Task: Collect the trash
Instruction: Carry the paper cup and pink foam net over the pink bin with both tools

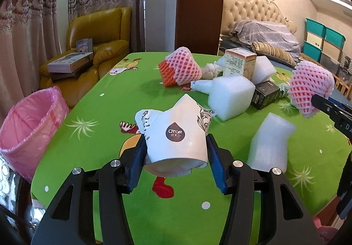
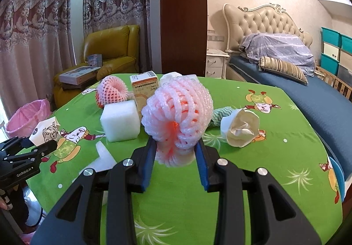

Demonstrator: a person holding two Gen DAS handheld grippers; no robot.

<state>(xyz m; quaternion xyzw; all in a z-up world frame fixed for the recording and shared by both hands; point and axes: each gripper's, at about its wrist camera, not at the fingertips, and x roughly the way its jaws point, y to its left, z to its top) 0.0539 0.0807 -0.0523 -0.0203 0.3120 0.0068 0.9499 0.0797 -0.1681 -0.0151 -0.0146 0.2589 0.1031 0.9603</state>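
Left wrist: crushed paper cup [image 1: 176,132] clamped between fingers [image 1: 137,163], right fingers [image 2: 149,161] pinching foam net [image 2: 178,115] (lifted).

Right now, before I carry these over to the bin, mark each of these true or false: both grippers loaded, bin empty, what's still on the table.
1. The left gripper holds a crushed paper cup. True.
2. The right gripper is empty. False: it grips a pink foam fruit net.
3. The pink-lined bin stands on the table. False: it stands beside the green tablecloth's left edge, lower down.
4. A white foam block lies on the table. True.
5. Every fruit net is picked up. False: another net remains there.
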